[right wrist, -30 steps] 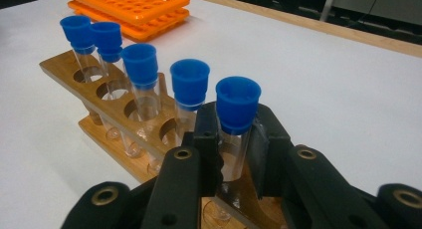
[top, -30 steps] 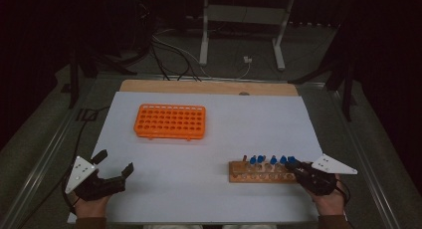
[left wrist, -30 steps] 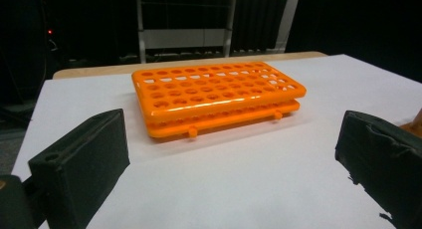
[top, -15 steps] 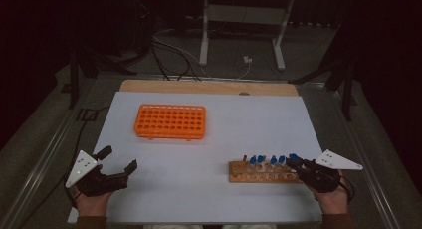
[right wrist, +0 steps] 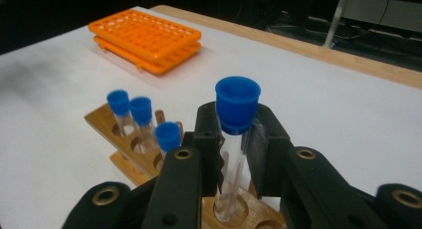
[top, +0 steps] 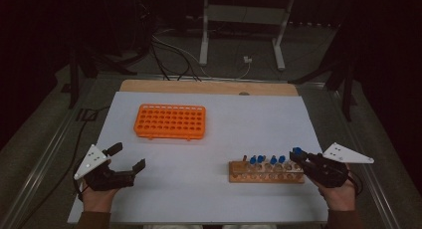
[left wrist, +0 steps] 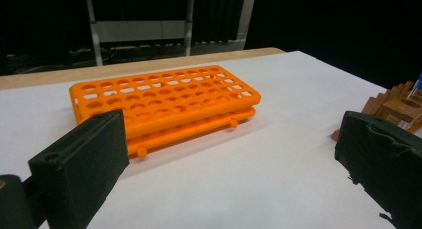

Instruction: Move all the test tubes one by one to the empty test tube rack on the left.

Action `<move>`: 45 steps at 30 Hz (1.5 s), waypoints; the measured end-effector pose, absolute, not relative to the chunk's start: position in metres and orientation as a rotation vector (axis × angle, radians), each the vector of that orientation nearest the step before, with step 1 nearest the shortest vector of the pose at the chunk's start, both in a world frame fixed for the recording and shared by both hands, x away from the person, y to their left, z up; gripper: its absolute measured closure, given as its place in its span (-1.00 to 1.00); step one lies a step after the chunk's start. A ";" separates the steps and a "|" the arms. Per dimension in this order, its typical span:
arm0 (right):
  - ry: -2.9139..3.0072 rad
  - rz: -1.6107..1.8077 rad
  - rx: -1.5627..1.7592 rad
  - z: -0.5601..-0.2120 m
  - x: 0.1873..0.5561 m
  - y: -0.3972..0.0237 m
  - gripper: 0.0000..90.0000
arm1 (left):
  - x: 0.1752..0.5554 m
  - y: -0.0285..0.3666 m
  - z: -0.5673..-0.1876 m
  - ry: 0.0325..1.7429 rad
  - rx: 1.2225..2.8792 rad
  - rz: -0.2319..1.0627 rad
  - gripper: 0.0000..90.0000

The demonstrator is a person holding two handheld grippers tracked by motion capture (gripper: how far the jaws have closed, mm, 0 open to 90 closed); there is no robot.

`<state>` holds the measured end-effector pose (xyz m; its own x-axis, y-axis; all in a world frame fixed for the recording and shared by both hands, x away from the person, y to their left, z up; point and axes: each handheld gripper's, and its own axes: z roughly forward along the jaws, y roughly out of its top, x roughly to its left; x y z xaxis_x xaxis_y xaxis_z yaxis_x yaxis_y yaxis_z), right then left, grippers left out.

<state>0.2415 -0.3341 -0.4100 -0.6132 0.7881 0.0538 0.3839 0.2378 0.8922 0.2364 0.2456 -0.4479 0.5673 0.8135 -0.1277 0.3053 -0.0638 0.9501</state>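
In the high view, a wooden rack (top: 266,171) is seen at the near right of the white sheet (top: 249,124), with blue-capped tubes standing in it. The right gripper (top: 302,161) is clamped on one blue-capped tube (top: 297,152) at the rack's right end. An orange rack (top: 170,121) is set farther back, left of centre. The left gripper (top: 128,158) is held at the near left with jaws wide and nothing between them.

In the left gripper view, the orange rack is framed between widely parted jaws.

In the right gripper view, the tube is gripped below its cap, its foot at a hole of the wooden rack.
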 end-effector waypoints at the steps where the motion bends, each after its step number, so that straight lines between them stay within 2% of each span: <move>1: 2.104 1.343 1.071 -0.405 0.242 -0.335 0.71 | 0.237 0.244 -0.447 0.947 1.638 0.544 -0.97; 10: 2.071 1.350 1.040 -0.380 0.249 -0.334 0.71 | 0.248 0.224 -0.441 0.906 1.650 0.517 -0.97; 27: 2.120 1.370 0.998 -0.379 0.282 -0.296 0.71 | 0.270 0.186 -0.428 0.828 1.691 0.478 -0.97; 45: 2.177 1.399 0.936 -0.372 0.300 -0.255 0.71 | 0.289 0.145 -0.416 0.751 1.718 0.438 -0.97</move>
